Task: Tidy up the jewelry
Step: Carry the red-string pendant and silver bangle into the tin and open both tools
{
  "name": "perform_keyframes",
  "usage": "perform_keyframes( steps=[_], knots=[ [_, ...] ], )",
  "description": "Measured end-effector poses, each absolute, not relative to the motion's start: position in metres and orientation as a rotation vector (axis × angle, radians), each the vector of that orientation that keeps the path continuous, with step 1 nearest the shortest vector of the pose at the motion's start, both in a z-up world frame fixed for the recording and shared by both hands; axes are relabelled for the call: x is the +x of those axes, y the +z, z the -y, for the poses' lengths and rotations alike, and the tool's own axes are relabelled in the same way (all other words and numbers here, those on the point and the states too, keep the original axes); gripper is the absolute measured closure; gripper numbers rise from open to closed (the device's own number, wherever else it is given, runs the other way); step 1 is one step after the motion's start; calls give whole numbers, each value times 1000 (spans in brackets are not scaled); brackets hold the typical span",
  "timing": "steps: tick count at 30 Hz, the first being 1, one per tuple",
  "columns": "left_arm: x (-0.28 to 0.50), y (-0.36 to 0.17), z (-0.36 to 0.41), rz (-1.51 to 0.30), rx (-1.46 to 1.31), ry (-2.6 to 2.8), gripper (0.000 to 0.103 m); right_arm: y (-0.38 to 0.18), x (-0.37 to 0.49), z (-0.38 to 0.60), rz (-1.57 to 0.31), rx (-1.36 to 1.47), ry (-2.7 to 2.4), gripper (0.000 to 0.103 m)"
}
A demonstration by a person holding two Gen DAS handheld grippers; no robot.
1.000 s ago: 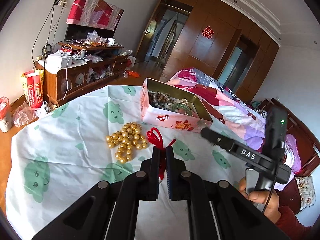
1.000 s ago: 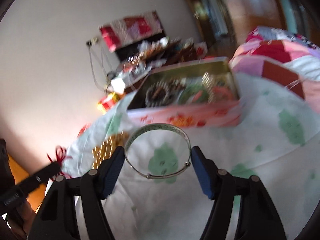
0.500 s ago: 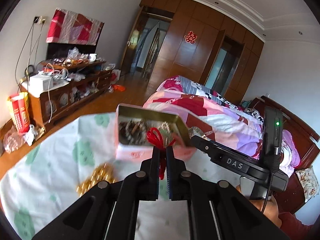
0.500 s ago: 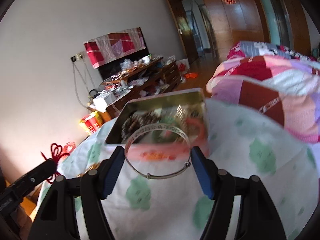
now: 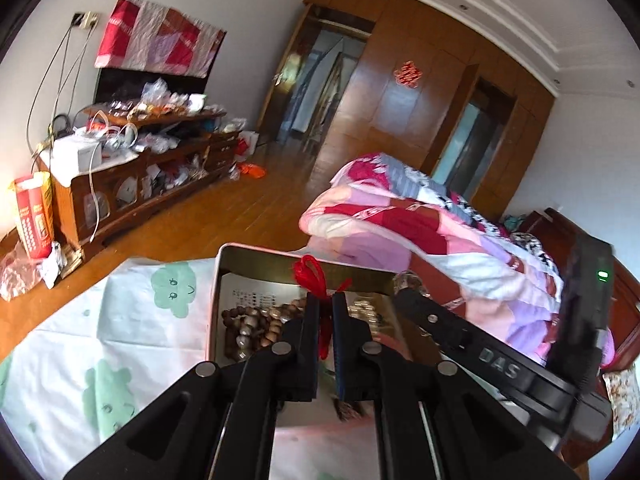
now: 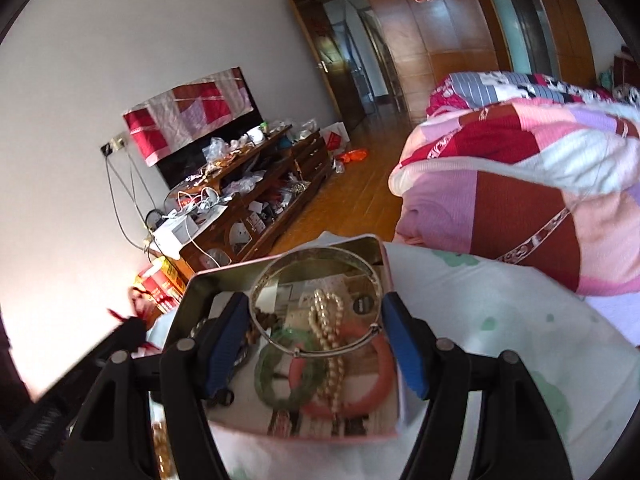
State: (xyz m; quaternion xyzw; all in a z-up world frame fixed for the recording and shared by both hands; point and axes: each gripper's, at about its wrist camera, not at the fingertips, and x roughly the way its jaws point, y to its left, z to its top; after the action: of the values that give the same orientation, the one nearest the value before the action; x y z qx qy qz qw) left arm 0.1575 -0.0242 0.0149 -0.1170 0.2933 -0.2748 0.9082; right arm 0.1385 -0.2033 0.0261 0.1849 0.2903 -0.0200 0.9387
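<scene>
Bangle [image 6: 316, 300] is sitting clamped across its width between the right gripper [image 6: 316, 344] pads, ring face-on, hanging directly over the open tin [image 6: 390, 276] and its bracelets. Left gripper [image 5: 325, 344] is pinching a red cord [image 5: 314, 276] above the tin's left half, beside brown beads [image 5: 248, 328].

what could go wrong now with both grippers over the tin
1. The right gripper holds the silver bangle only by its two edges, so it could twist out and miss the tin.
2. The red cord pinched in the left gripper might snag the wooden beads when dropped.
3. The grippers are close together above the tin and may bump.
</scene>
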Motion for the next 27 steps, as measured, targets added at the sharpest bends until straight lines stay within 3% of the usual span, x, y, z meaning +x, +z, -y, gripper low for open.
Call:
perform_keyframes(
  steps=[8, 21, 24, 27],
  knots=[
    [166, -12, 37, -718, -172, -495, 98, 7, 152, 181, -617, 288, -54, 32],
    [164, -13, 43, -724, -86, -416, 97, 3, 158, 180, -639, 259, -16, 30],
    [162, -12, 50, -727, -41, -397, 94, 3, 157, 180, -625, 282, 16, 19],
    [162, -13, 57, -727, 9, -388, 80, 4, 150, 181, -596, 328, 35, 15]
  ],
)
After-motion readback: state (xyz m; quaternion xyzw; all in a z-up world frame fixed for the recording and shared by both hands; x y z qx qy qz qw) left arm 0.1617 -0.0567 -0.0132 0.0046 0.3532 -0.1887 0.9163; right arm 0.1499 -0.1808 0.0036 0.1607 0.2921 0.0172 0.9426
